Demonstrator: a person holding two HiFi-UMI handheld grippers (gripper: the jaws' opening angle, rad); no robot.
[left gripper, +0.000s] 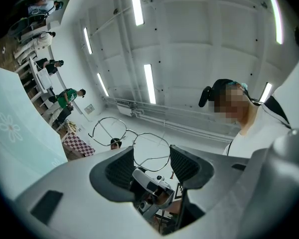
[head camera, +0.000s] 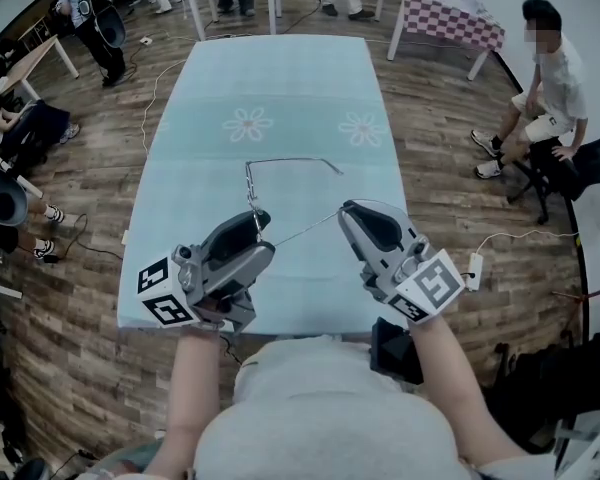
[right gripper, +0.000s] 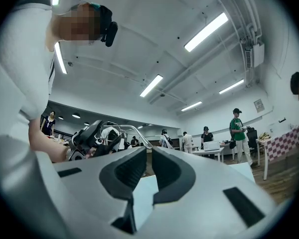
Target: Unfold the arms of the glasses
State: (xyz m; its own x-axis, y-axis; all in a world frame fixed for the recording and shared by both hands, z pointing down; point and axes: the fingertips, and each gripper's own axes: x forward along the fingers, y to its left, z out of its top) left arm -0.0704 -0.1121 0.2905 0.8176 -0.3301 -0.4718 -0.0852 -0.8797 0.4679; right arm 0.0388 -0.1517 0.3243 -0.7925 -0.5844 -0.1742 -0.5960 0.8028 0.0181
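Holds glasses point(left gripper: 128, 131) clamped by a lens in left gripper point(head camera: 260, 218) jaws, pinches arm point(head camera: 305, 227) in right gripper point(head camera: 348, 209) jaws; best swung out slowly, level.

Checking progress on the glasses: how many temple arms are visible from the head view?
2. The free arm juts over the table; the other arm runs from the frame, held by the left tool, to the right tool pinching its tip.
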